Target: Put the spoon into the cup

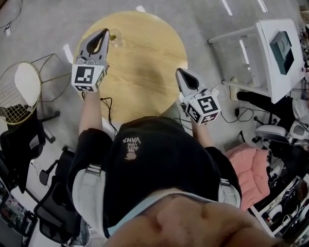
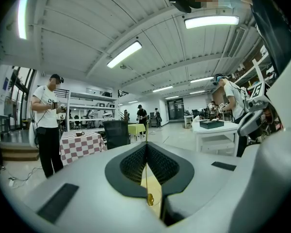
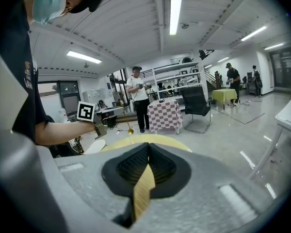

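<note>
Round light-wood desk (image 1: 144,60) on a grey floor, seen from above. Clear glass cup (image 1: 115,36) stands near the desk's far left edge. Left gripper (image 1: 103,33) is raised over that edge, its tip just beside the cup. Its fingers are clenched on a thin gold spoon (image 2: 149,198), with the handle pinched upright in the slit between them. From the right gripper view the spoon hangs bowl-down from the left gripper, in the air and not in the cup. Cannot tell whether it is directly over the cup. Right gripper (image 1: 179,72) sits at the desk's near right edge, well apart from the cup. Its fingers are pressed together with nothing between them.
</note>
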`<action>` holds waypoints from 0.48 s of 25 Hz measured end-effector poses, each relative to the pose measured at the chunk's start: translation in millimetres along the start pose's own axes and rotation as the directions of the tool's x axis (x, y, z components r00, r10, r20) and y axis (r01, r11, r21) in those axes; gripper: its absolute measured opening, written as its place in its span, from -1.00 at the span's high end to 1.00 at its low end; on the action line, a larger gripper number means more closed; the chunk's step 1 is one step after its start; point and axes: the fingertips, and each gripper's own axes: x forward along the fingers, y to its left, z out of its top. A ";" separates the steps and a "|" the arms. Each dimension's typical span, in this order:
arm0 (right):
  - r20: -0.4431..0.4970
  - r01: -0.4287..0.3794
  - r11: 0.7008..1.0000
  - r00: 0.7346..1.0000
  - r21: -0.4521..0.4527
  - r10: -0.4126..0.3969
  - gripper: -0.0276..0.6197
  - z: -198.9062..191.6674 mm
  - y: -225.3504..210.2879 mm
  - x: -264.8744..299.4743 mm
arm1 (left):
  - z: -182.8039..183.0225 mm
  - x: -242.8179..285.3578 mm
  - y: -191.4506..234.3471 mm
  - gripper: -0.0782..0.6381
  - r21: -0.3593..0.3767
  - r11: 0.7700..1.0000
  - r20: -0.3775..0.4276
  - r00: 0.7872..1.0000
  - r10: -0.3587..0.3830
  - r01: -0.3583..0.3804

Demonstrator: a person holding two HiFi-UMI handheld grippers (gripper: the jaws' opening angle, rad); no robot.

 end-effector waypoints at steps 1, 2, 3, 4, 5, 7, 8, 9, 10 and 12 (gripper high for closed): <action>-0.002 0.001 1.000 1.000 0.001 -0.001 0.92 -0.7 -0.4 0.8 | -2.4 1.2 0.6 0.76 -0.004 1.000 -0.002 1.000 0.001 -0.001; -0.004 0.001 1.000 1.000 0.002 -0.001 0.92 -1.5 -0.8 1.5 | -4.6 2.1 1.0 0.76 -0.007 1.000 -0.005 1.000 0.001 -0.001; -0.005 0.001 1.000 1.000 0.003 -0.001 0.92 -2.3 -1.1 1.8 | -6.5 2.9 1.0 0.76 -0.009 1.000 -0.007 1.000 0.002 -0.002; -0.006 0.001 1.000 1.000 0.003 0.000 0.92 -2.9 -1.5 1.8 | -7.9 3.6 0.8 0.76 -0.010 1.000 -0.009 1.000 0.001 -0.001; -0.006 0.000 1.000 1.000 0.004 0.000 0.92 -3.1 -1.7 1.6 | -9.1 4.3 0.5 0.76 -0.011 1.000 -0.011 1.000 0.000 0.000; -0.008 0.000 1.000 1.000 0.004 0.000 0.92 -2.8 -1.9 2.3 | -11.8 5.5 1.1 0.76 -0.013 1.000 -0.018 1.000 -0.002 0.002; -0.009 -0.001 1.000 1.000 0.004 0.001 0.92 -2.8 -2.0 3.1 | -13.8 6.2 1.7 0.76 -0.014 1.000 -0.022 1.000 -0.002 0.002; -0.010 -0.001 1.000 1.000 0.004 0.001 0.92 -3.0 -2.2 4.1 | -16.1 7.0 2.1 0.76 -0.016 1.000 -0.026 1.000 -0.002 0.002; -0.011 -0.002 1.000 1.000 0.004 0.002 0.92 -3.1 -2.7 5.1 | -18.5 8.0 2.4 0.76 -0.017 1.000 -0.029 1.000 -0.003 0.002; -0.011 -0.002 1.000 1.000 0.001 0.002 0.92 -2.9 -3.7 6.6 | -22.5 9.5 2.6 0.76 -0.021 1.000 -0.034 0.999 -0.002 0.001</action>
